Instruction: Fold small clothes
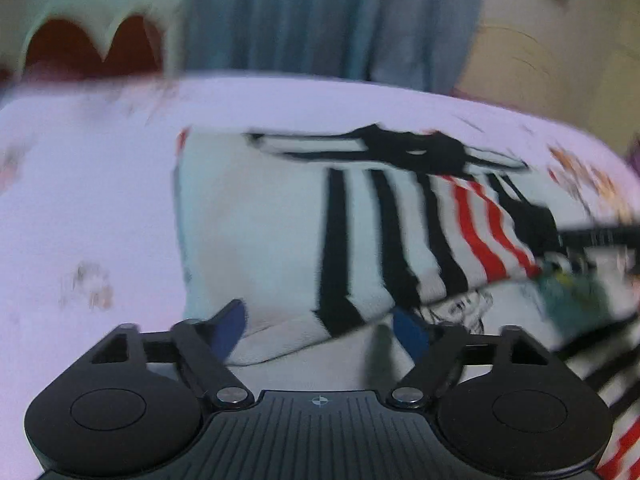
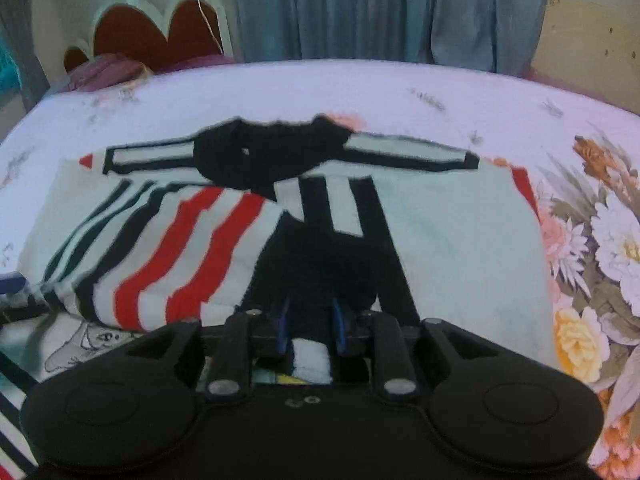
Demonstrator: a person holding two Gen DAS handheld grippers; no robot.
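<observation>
Two grippers work over one small striped shirt (image 2: 224, 240) that lies on the floral bedsheet (image 2: 600, 240). At the left, our left gripper (image 1: 320, 326) stands wide apart, its blue pads (image 1: 230, 330) on either side of the shirt's near edge without pressing it. At the right, our right gripper (image 2: 310, 330) shows a narrow gap with white cloth between the fingers; we cannot tell whether they pinch it.

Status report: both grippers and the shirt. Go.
Left gripper open, shirt hem between jaws. Right gripper nearly closed, fabric between. Striped shirt partly folded on bedsheet. Nothing obstructing.
</observation>
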